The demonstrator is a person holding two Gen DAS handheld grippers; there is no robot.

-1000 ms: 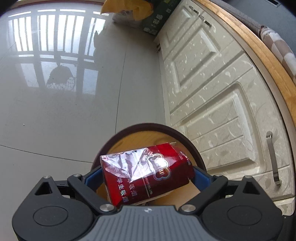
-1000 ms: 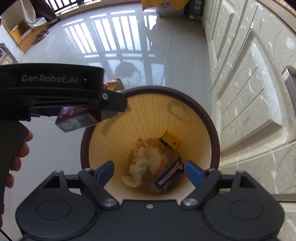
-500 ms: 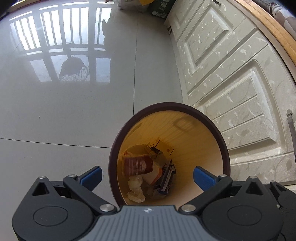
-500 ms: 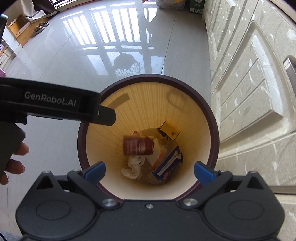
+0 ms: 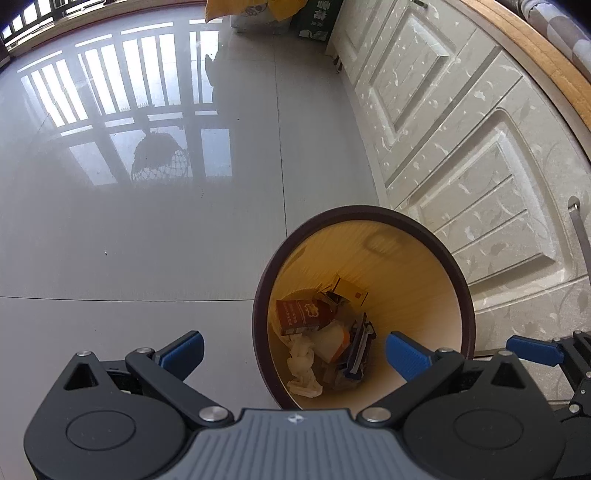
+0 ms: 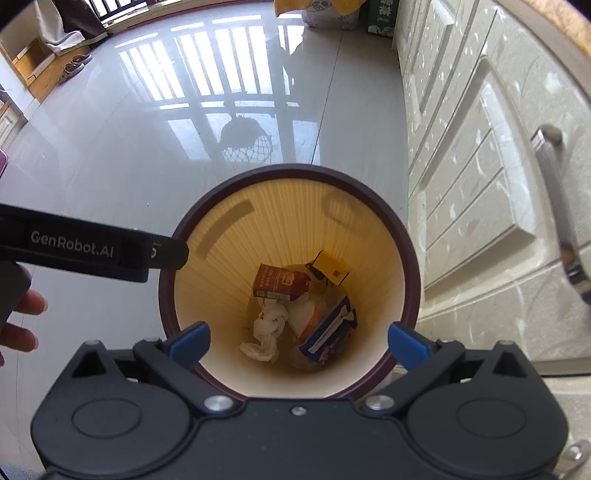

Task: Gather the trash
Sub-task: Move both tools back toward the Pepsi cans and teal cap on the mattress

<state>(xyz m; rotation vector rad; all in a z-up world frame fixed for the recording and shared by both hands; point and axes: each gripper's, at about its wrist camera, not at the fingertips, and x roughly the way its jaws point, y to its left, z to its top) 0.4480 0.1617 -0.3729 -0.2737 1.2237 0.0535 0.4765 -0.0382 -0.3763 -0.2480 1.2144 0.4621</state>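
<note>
A round waste bin (image 5: 466, 295) (image 6: 410, 266) with a dark rim and yellow inside stands on the floor beside the cabinets. At its bottom lie a red cigarette pack (image 5: 304, 315) (image 6: 280, 283), a yellow box (image 6: 330, 272), crumpled white tissue (image 6: 266, 332) and a blue wrapper (image 6: 330, 332). My left gripper (image 5: 293, 350) hangs open above the bin's left rim, with nothing between its fingers. Directly over the bin, my right gripper (image 6: 298, 338) is wide open and holds nothing. The left gripper's black body (image 6: 92, 251) crosses the right wrist view, with a hand (image 6: 22, 321) below it.
White panelled cabinet doors (image 5: 461, 155) with a metal handle (image 6: 561, 218) run along the right, close to the bin. Glossy grey floor tiles (image 5: 147, 221) spread to the left. Bags and a green box (image 5: 314, 20) sit far back by the cabinets. Shoes (image 6: 75, 62) lie far left.
The left gripper opened and dropped the red cigarette pack, which fell to the bin's bottom. The left gripper then drew back left off the bin. The right gripper opened wider over the bin.
</note>
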